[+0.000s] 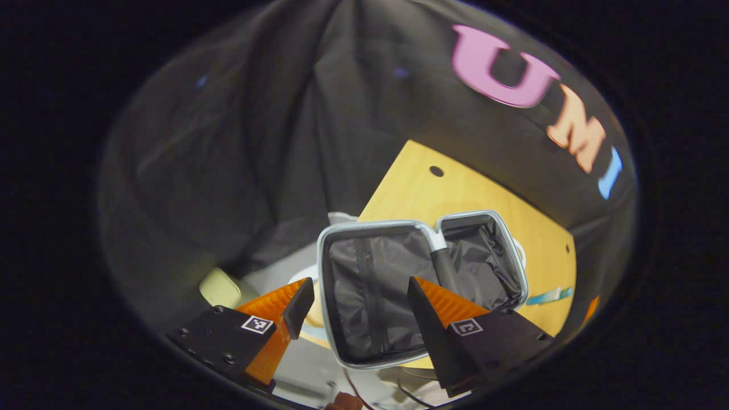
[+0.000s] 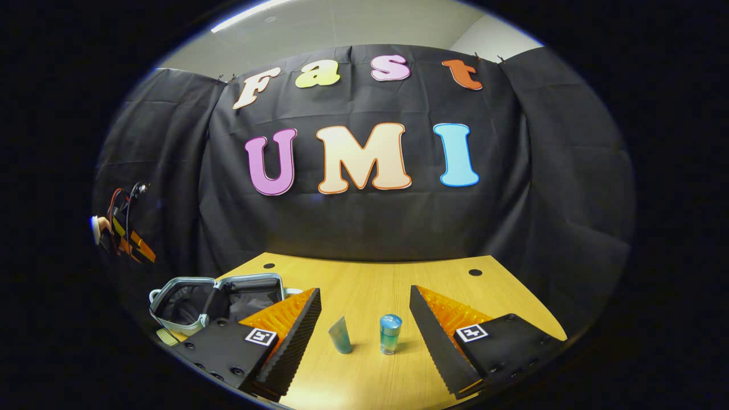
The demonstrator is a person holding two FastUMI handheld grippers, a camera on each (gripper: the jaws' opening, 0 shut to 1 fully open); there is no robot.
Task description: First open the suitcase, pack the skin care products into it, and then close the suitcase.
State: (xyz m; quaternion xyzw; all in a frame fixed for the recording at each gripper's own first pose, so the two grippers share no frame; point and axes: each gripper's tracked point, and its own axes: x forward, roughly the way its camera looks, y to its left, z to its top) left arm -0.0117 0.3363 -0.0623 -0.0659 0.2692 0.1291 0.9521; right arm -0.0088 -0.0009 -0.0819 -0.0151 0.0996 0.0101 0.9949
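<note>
no readable text or labels on any object.

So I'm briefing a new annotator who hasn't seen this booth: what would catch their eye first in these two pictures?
Most striking is the open suitcase, lying flat on the wooden table with both dark-lined halves bare, right ahead of the open left gripper. Next, in the right gripper view, a small teal tube and a blue-capped bottle stand upright side by side, just in front of the open right gripper.
</note>
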